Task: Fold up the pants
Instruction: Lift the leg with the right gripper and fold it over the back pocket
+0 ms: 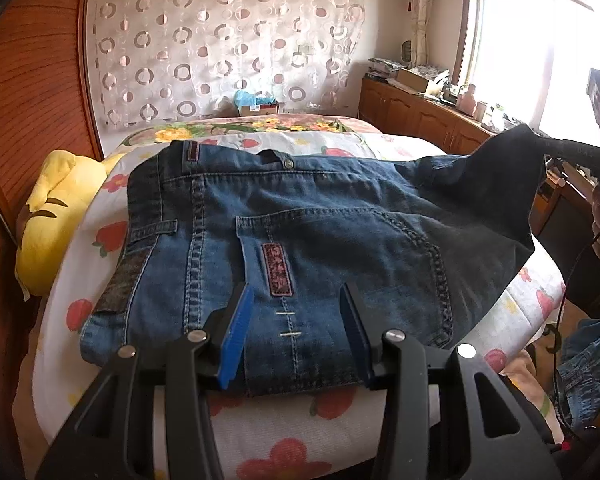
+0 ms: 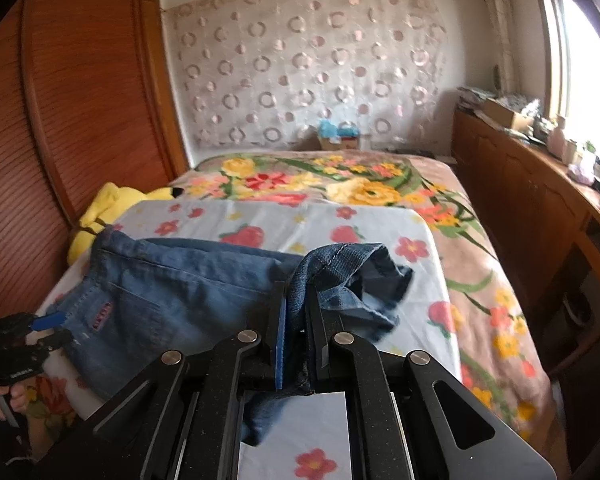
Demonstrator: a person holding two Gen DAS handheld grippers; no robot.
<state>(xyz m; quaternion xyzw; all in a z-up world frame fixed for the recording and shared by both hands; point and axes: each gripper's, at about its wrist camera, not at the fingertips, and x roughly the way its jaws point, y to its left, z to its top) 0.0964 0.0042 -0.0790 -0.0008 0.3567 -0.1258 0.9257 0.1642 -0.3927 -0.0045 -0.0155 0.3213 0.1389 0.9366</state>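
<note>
Blue jeans [image 1: 308,216] lie folded on the flower-print sheet [image 1: 292,428] of the bed, waistband at the far side. My left gripper [image 1: 296,332] stands open over their near edge, flat denim showing between its blue pads [image 1: 236,336]. My right gripper [image 2: 300,308] is shut on a fold of the jeans [image 2: 180,292] and holds that part up off the bed. In the left wrist view it appears at the right as the right gripper [image 1: 550,146], with a dark flap of denim hanging from it. In the right wrist view the left gripper [image 2: 54,322] sits at the jeans' left edge.
A yellow plush toy [image 1: 56,208] lies against the wooden wardrobe [image 1: 28,92] on the left. A low wooden cabinet [image 2: 532,208] with clutter runs under the window on the right. A floral blanket [image 2: 340,184] covers the far bed. More denim [image 1: 588,364] hangs at the lower right.
</note>
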